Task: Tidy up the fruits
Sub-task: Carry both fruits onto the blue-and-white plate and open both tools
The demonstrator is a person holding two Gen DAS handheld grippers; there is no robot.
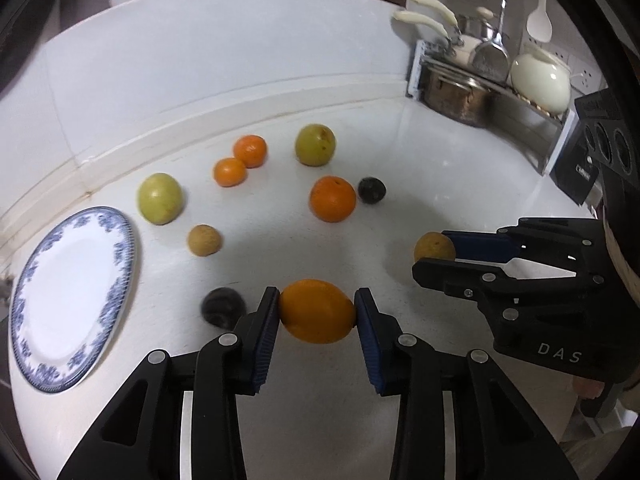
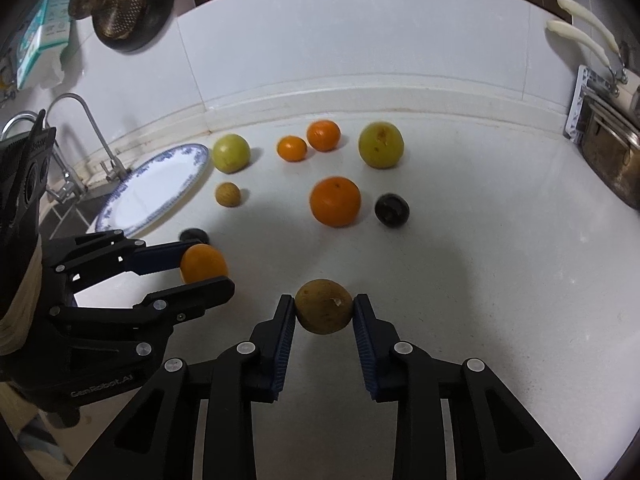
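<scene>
Barely begun: left tongs (image 1: pixel 316 312) pinch an orange (image 1: pixel 317 311), right tongs (image 2: pixel 324 312) pinch a brown fruit (image 2: pixel 324 312), plate (image 1: pixel 60 300) bare.

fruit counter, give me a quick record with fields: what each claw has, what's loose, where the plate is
left claw: shut on a round orange citrus fruit
right claw: shut on a round brown rough-skinned fruit
loose on white counter: two yellow-green round fruits, three oranges, one small brown fruit, two dark purple fruits
blue-and-white patterned plate: nothing on it, at the counter's left end by the sink faucet
right end: metal dish rack
</scene>
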